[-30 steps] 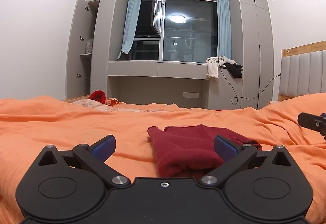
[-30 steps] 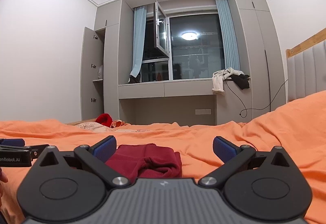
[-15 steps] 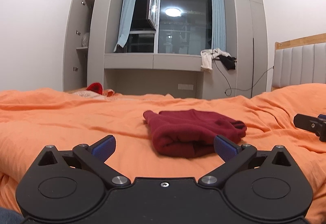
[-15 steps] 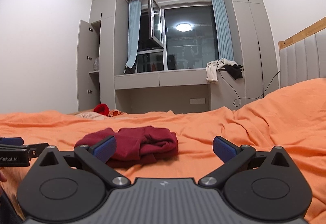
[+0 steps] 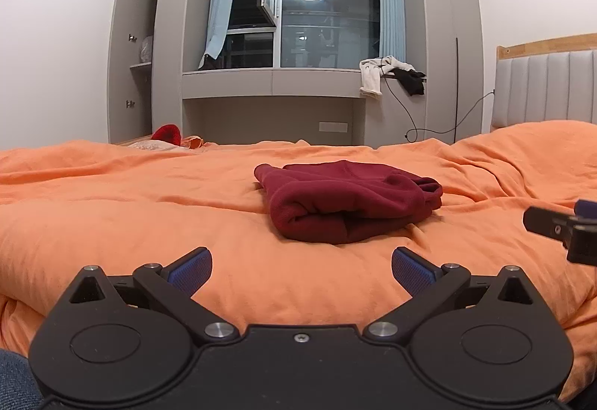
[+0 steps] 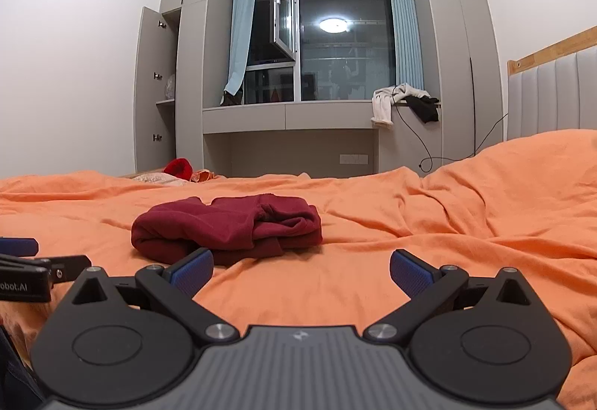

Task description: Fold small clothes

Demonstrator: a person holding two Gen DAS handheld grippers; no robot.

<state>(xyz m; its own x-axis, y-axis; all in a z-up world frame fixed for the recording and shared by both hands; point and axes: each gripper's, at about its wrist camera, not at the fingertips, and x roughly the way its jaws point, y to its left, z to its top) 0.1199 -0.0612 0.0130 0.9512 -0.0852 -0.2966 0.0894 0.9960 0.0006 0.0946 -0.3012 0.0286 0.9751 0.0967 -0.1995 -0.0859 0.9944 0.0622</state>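
**Maroon knit lies folded on orange bed as both grippers hang empty**

Blue ribbed pads point(image 5: 190, 266) tip the black fingers of the left gripper point(image 5: 301, 268), which are spread wide with nothing between them but the orange cotton duvet point(image 5: 112, 208). The right gripper point(image 6: 301, 270) shows the same stance in its own view: fingers splayed apart, holding nothing, poised above the bedding near the camera.

Just beyond the fingertips, in the middle of the bed, the dark maroon knitted garment point(image 5: 347, 203) rests as a compact, layered bundle, its rounded fold facing the near-left side and its looser edges stacked toward the right. Neither gripper touches it. Seen from the right wrist, the same bundle point(image 6: 227, 227) sits left of centre, its near edge partly hidden behind that gripper's left pad, with the left tool visible at the frame's left margin.

By appearances, this piece is essentially folded, though the bundle is soft and slightly uneven rather than crisp. What may remain is a tidy-up press or a move to a pile. A small bright red item point(image 5: 168, 132) lies at the far left edge of the bed, and pale and black clothes point(image 5: 388, 74) hang off the far grey window ledge point(image 5: 272, 81); whether these belong to the task cannot be told.
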